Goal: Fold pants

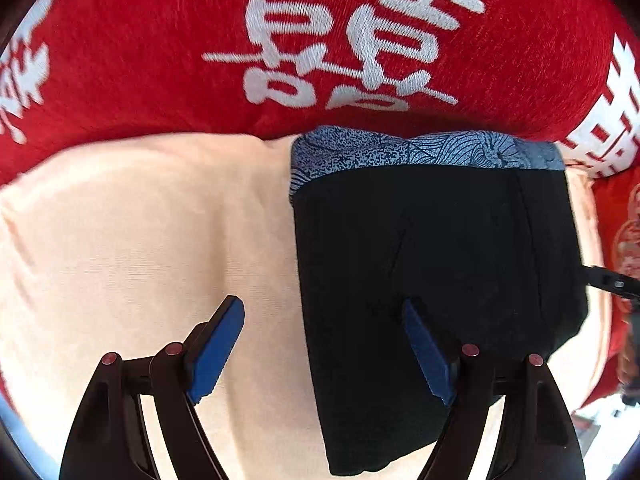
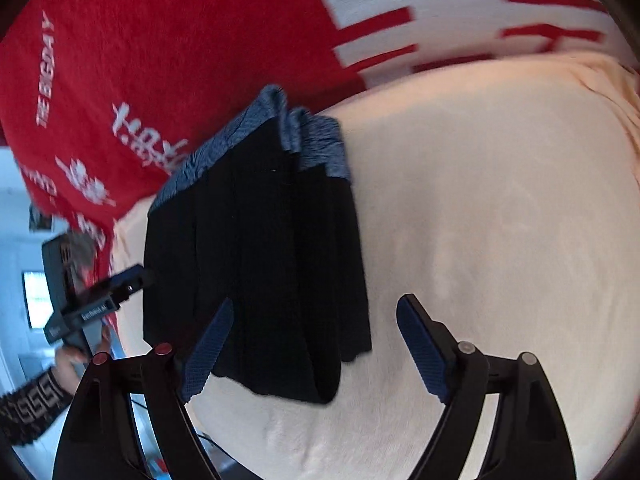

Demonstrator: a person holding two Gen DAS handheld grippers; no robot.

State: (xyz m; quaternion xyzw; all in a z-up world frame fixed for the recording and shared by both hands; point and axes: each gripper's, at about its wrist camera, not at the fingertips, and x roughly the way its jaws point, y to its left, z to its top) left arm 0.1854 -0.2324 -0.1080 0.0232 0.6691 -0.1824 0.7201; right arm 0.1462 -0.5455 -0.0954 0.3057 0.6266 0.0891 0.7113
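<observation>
The black pants (image 1: 436, 280) lie folded into a compact stack on a cream cushion (image 1: 140, 232), with the blue patterned waistband (image 1: 420, 150) at the far end. My left gripper (image 1: 324, 332) is open and empty above the pants' left edge. In the right wrist view the same folded pants (image 2: 264, 264) lie left of centre, waistband (image 2: 256, 136) away from me. My right gripper (image 2: 316, 340) is open and empty over the near right edge of the pants. The left gripper's fingertip (image 2: 128, 276) shows at the pants' left side, with a hand holding it.
A red blanket with white characters (image 1: 200, 48) lies behind the cushion and wraps around its right side (image 1: 624, 216). The right gripper's fingertip (image 1: 608, 280) pokes in at the pants' right edge. Cream cushion (image 2: 500, 220) stretches to the right of the pants.
</observation>
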